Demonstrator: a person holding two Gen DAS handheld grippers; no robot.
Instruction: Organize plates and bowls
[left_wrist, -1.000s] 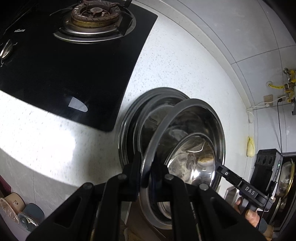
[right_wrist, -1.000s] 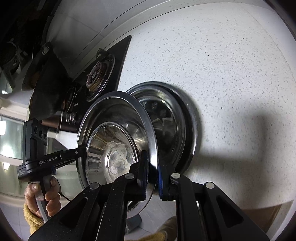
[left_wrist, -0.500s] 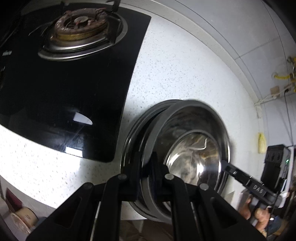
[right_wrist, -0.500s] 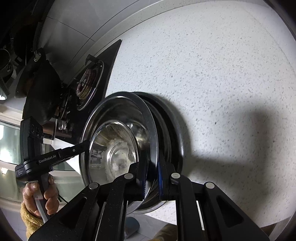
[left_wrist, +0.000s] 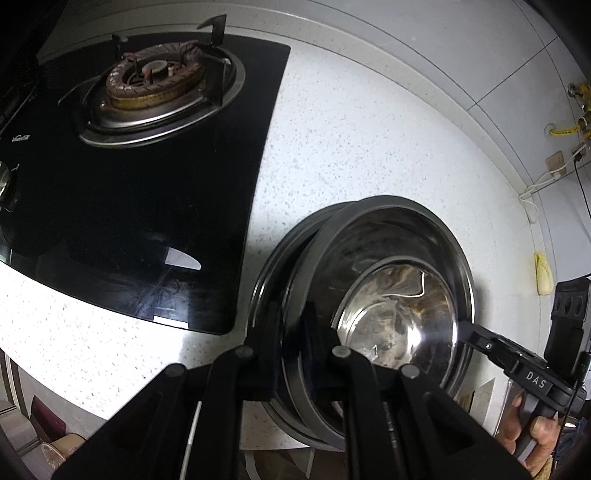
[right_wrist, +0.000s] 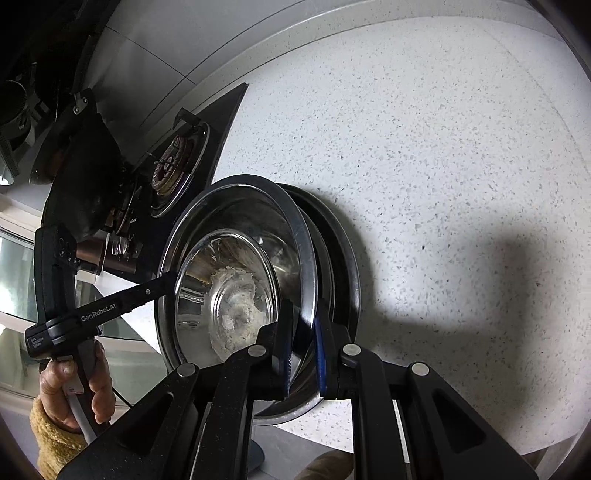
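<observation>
A stainless steel bowl (left_wrist: 388, 295) is sitting in the lower right of the left wrist view and in the lower centre of the right wrist view, tilted slightly over a stack of steel plates (left_wrist: 273, 266) that is resting on the speckled white countertop (left_wrist: 369, 140) near its front edge. The left gripper (left_wrist: 291, 347) is pinching the bowl's rim at the bottom centre of its own view, one finger inside the rim and one outside, its tongs clamped together on the thin metal. The right gripper (right_wrist: 303, 354) is doing the same on the opposite side of the rim, its blue-edged pads pressing on the steel at the bottom centre of the right wrist view. Each gripper is showing in the other's camera, reaching in to the rim, with a hand (right_wrist: 74, 391) in a yellow fleecy sleeve (right_wrist: 51, 446) wrapping the handle at the lower left of the right wrist view. A black glass hob (left_wrist: 140, 206) with a gas burner (left_wrist: 155, 81) is filling the upper left of the left wrist view, just beside the plates. Grey wall tiles (left_wrist: 461, 55) are curving across the top right.
</observation>
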